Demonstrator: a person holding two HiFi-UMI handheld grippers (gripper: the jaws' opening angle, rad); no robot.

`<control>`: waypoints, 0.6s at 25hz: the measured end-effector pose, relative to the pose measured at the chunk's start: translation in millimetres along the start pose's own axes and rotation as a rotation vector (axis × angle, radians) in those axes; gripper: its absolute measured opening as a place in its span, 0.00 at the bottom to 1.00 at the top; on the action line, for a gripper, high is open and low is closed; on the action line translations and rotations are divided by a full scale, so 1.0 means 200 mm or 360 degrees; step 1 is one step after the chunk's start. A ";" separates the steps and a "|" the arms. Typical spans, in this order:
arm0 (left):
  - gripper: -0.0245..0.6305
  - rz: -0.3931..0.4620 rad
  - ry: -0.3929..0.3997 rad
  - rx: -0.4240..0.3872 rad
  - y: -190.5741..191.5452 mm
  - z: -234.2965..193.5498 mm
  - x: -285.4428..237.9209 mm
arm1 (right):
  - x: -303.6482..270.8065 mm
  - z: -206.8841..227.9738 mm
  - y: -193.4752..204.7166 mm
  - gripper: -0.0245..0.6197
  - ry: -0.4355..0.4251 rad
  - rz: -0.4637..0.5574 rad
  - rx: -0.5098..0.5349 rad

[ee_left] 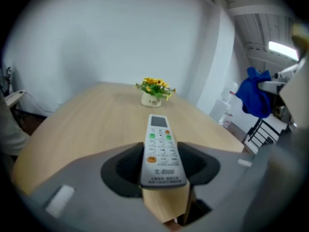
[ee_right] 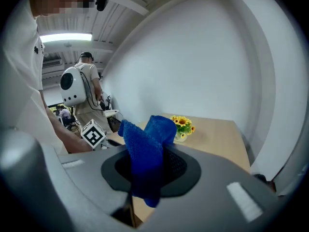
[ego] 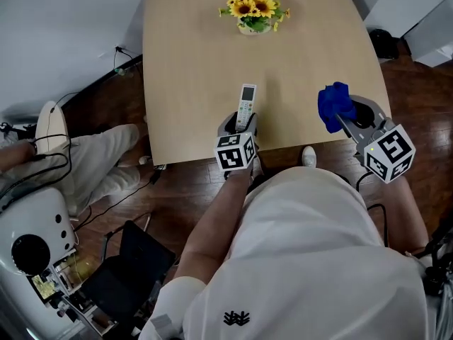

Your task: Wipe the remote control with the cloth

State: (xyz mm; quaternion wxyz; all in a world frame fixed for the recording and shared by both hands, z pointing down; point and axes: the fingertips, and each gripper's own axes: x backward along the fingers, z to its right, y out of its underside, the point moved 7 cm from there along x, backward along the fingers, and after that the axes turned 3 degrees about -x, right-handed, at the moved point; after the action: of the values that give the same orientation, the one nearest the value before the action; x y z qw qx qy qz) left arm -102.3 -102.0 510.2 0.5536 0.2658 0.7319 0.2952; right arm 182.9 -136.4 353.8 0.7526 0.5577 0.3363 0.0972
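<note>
Head view with both gripper views, left to right. On the dark wood floor (ego: 106, 105) at far left, a person's leg in light trousers (ego: 102, 160) lies beside black cables. The pale wooden table (ego: 191, 69) fills the centre, and a small pot of sunflowers (ego: 253, 9) stands near its far edge. The left gripper (ego: 241, 127) is at the table's near edge with its marker cube towards the wearer. Its jaws are clamped on the lower end of the remote control (ego: 246, 105). The left gripper view shows the same grip at the left gripper (ee_left: 162, 170): the white remote control (ee_left: 161, 151) lies button-face up between the dark pads, with its display end pointing towards the sunflowers (ee_left: 154, 87). Further right, the right gripper (ego: 345, 121) is over the table's near right corner, its jaws closed on a bunched blue cloth (ego: 334, 106). The right gripper view shows the right gripper (ee_right: 153, 170) with the cloth (ee_right: 147, 151) standing up above the jaws and a fold hanging below them. Cloth and remote control are well apart, not touching.
</note>
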 end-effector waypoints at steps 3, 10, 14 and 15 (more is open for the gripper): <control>0.40 -0.0076 -0.0101 0.0089 0.06 -0.01 -0.09 | 0.07 0.04 0.05 0.16 -0.0006 -0.0008 -0.0030; 0.40 -0.0166 -0.0254 0.0234 0.19 0.05 -0.23 | 0.22 0.19 0.12 0.16 -0.0002 -0.0046 -0.0043; 0.40 -0.0178 -0.0327 0.0273 0.22 0.08 -0.29 | 0.26 0.26 0.16 0.16 -0.0035 -0.0090 -0.0039; 0.40 -0.0188 -0.0340 0.0273 0.22 0.09 -0.29 | 0.27 0.27 0.17 0.16 -0.0048 -0.0098 -0.0034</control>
State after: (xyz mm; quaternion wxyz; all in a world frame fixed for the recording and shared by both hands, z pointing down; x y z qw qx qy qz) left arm -67.2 -111.4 576.8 0.6201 0.2985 0.7057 0.1686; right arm 264.2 -137.8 371.1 0.7661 0.5404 0.3409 0.0691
